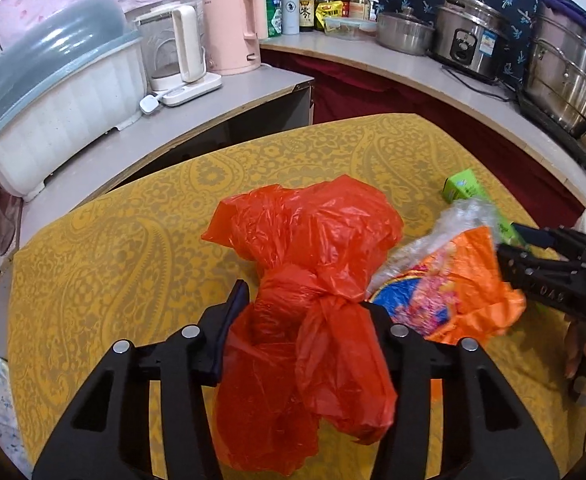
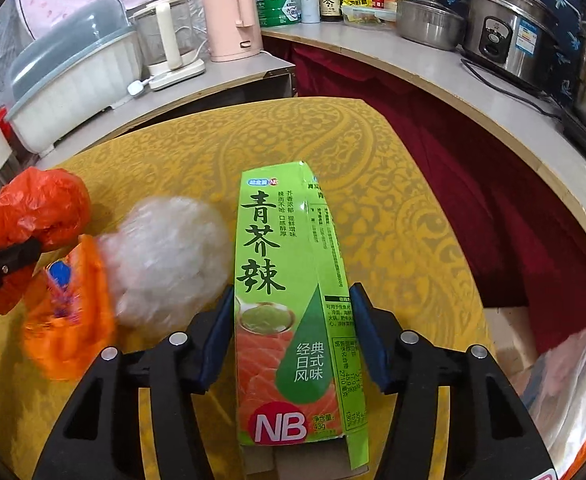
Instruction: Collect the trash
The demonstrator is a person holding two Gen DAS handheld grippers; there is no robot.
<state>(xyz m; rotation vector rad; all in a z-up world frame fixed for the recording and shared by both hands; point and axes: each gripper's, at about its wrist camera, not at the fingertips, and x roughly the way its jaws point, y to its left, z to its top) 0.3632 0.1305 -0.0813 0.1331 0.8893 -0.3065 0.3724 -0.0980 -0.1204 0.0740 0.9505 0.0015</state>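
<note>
My left gripper [image 1: 305, 304] is shut on a crumpled red plastic bag [image 1: 313, 248] and holds it over the yellow patterned table [image 1: 133, 232]. My right gripper [image 2: 291, 300] is shut on a green wasabi box [image 2: 289, 280], which points away from me above the table [image 2: 393, 208]. An orange snack wrapper [image 1: 465, 292] and a clear crumpled plastic wrap [image 1: 453, 224] lie on the table between the two grippers. Both also show in the right wrist view, the wrapper [image 2: 73, 320] and the clear wrap [image 2: 169, 256]. The red bag shows there at the far left [image 2: 41, 212].
A counter [image 1: 413, 68] runs behind the table with a pink kettle [image 1: 233, 28], a white kettle [image 1: 177, 52], bottles, pots and a rice cooker [image 1: 473, 36]. A white dish rack with a lid [image 1: 61, 92] stands at the left. A cardboard box and a bag [image 2: 565, 380] sit low at the right.
</note>
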